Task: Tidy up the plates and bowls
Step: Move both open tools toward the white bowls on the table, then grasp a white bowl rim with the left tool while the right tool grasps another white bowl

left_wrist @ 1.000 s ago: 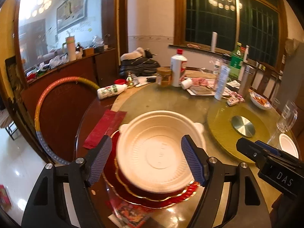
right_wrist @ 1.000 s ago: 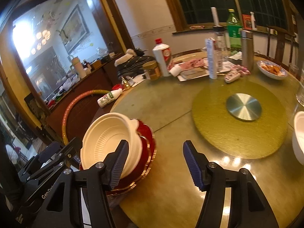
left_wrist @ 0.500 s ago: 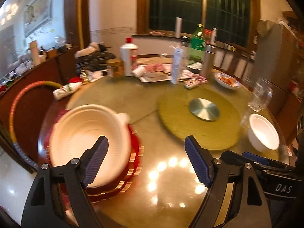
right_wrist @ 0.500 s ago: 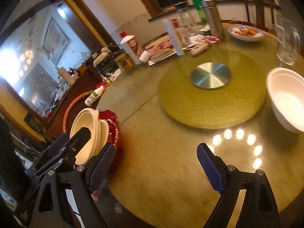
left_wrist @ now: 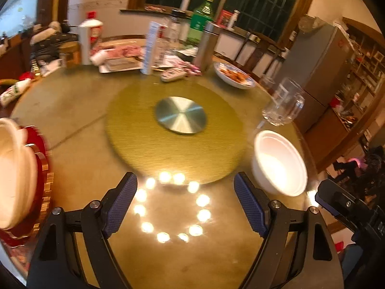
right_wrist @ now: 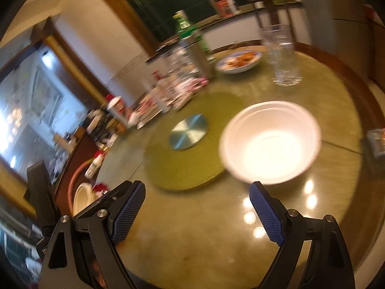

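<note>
White bowl (right_wrist: 270, 142) sits loose by the turntable (left_wrist: 175, 130) edge, not stacked. Cream bowl (left_wrist: 13, 175) already on red plates (left_wrist: 39, 168), far side of turntable. Left gripper (left_wrist: 185, 204) and right gripper (right_wrist: 197, 213) both wide, empty. Versus a second ago: both swung off the stack toward the white bowl.

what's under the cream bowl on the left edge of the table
The cream bowl sits on red plates with gold rims. How many plates are stacked, and what lies beneath them, is covered.
</note>
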A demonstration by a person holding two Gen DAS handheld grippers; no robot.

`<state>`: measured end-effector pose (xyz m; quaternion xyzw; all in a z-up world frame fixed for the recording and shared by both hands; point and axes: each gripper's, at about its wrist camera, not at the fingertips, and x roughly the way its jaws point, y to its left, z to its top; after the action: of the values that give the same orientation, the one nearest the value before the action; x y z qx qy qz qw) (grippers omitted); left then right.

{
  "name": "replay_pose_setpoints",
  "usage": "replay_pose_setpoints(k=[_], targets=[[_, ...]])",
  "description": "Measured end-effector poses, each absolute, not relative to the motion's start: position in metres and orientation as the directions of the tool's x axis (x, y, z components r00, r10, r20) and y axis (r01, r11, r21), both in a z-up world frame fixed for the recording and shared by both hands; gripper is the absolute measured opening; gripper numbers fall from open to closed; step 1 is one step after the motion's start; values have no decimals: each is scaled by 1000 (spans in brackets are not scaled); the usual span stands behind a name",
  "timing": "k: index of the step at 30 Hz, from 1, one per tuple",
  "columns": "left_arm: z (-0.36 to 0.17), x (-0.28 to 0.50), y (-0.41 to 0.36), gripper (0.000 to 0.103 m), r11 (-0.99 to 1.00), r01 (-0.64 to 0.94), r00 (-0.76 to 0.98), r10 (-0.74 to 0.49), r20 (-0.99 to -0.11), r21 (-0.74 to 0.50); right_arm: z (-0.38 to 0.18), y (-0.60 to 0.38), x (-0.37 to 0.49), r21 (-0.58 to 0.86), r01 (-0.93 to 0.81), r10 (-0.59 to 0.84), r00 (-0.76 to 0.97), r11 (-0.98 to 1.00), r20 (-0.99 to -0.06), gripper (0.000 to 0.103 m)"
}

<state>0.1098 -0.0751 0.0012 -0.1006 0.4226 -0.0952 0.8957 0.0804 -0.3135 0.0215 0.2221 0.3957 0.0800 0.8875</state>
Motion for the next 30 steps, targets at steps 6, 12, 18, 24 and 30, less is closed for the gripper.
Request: replay_pose_setpoints(k=[6,12,18,24,30], targets=[[-7,133,-125,83,958,135,591,-283,-755,-254,12,-371,94,461,146,252,677,875,-692,90],[-16,148,-166,83,963,160,593,-268,-760,-216,-10,-404,112,487,229,238,653,843,-719,89],[-32,163,-199,83,971,179,580,-235,-780,-160,-27,-416,133,475,267,222,629,838,-745,83],[-48,169,-207,79,979,177,586,-188,-788,-102,-45,-418,145,457,303,204,602,836,-772,70],[-51,162,-216,13,965,262,592,-180,-786,-23,-60,-408,148,461,299,230,571,836,-788,9]])
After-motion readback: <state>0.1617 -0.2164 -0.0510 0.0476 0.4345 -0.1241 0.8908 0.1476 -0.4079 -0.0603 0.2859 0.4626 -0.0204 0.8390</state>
